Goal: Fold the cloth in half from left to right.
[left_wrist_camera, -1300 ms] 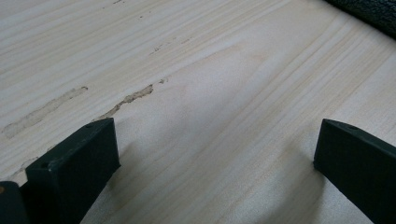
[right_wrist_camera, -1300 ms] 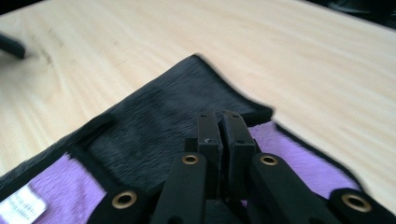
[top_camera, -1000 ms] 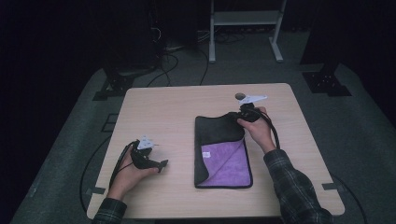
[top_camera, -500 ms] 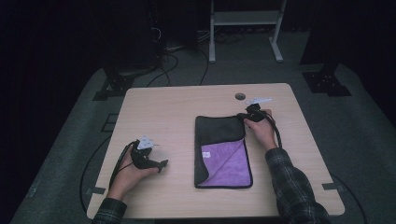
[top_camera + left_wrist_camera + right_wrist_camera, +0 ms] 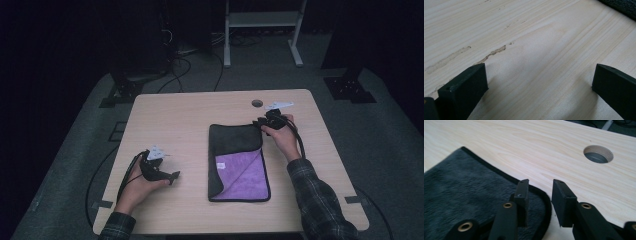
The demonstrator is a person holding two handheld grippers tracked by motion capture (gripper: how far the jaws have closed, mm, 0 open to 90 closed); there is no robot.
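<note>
Meanwhile, the right claw [image 5: 261, 123] sat at the upper right corner of the folded dark-and-purple cloth [image 5: 239, 162], centre-right on the worktop [image 5: 185, 115], its long axis running top to bottom. Its jaws had just been opening and stood narrowly parted astride the corner hem, not gripping. The left claw [image 5: 174, 175], wide and empty, rested well apart at lower left.

Folded cloth [image 5: 239, 162], dark grey plush on one face and purple on the other, edged with black binding. Lies flat on the right half of the table, long side running from near to far. Grey flap folded over the far part and down the left edge, purple face bared at the near right. Far right corner [image 5: 541, 202] rounded, flat on the wood.
</note>
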